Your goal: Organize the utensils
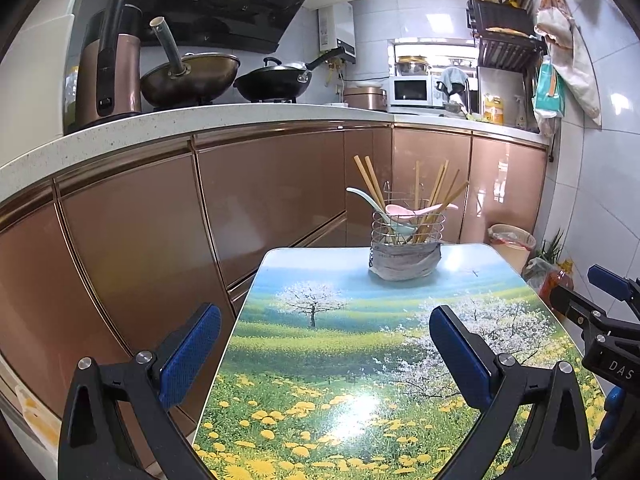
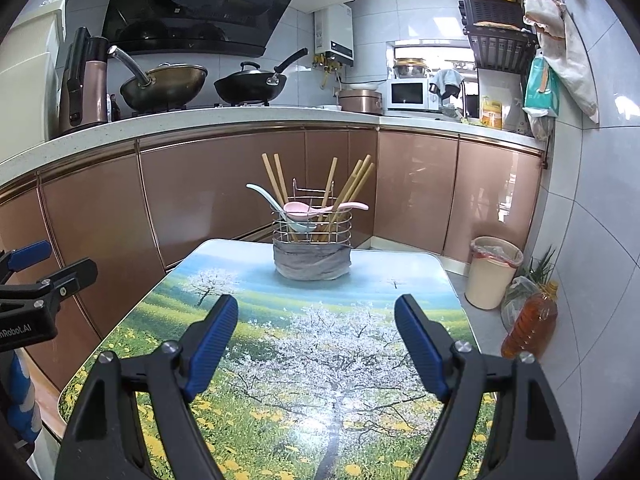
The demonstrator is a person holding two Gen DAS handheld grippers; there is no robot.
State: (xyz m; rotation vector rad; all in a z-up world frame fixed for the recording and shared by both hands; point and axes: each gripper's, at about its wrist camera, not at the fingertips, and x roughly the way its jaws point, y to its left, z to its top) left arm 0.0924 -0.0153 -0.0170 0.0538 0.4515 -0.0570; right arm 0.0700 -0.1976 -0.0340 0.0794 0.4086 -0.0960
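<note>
- Both grippers, left [image 1: 324, 344] and right [image 2: 316, 336], are hanging wide apart, holding nothing.
- Holder [image 2: 312, 236] is standing at the table's [image 2: 420, 280] far end, chopsticks [image 2: 352, 188] leaning loosely; a careless grab is risking tipping it.

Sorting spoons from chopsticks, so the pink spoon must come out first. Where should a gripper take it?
Grip the pink spoon by its handle, which juts past the wire holder's rim on the right. Come from above with the open right gripper; chopsticks crowd the bowl end.
</note>
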